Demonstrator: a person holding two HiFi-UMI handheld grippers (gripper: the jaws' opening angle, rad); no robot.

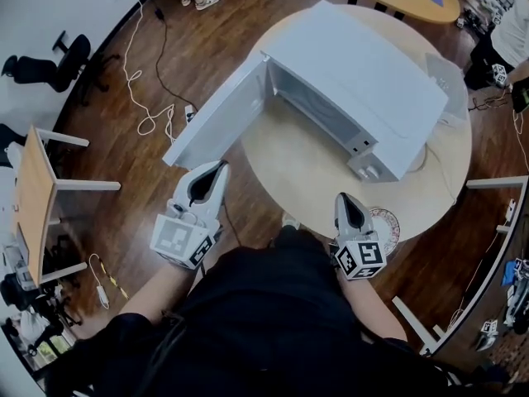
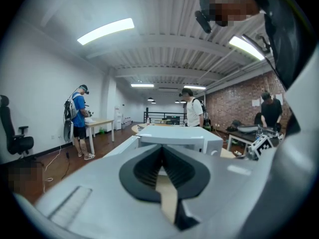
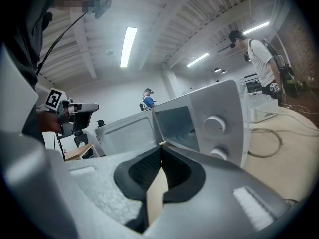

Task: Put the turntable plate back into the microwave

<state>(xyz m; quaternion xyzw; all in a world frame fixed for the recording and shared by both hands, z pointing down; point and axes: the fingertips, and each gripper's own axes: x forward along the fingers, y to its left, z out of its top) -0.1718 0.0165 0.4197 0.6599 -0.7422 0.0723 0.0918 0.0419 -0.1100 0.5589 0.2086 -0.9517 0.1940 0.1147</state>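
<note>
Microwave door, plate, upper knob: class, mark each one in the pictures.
Door (image 1: 218,116): head view, middle of its panel.
Plate (image 1: 388,226): head view, patterned rim.
Upper knob (image 3: 215,125): right gripper view, its face.

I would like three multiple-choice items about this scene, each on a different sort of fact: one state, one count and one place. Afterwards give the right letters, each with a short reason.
1. In what state is the door of the microwave?
A. shut
B. swung open
C. taken off

2. How many knobs does the microwave's front panel show?
A. two
B. one
C. four

3. Where is the turntable plate?
A. inside the microwave
B. on top of the microwave
C. on the table, at its edge beside the right hand-held gripper

Right letters:
1 B: the door stands out to the side and the empty cavity shows.
2 A: the right gripper view shows two round knobs, one above the other.
3 C: the plate lies on the tabletop, outside the oven.
</note>
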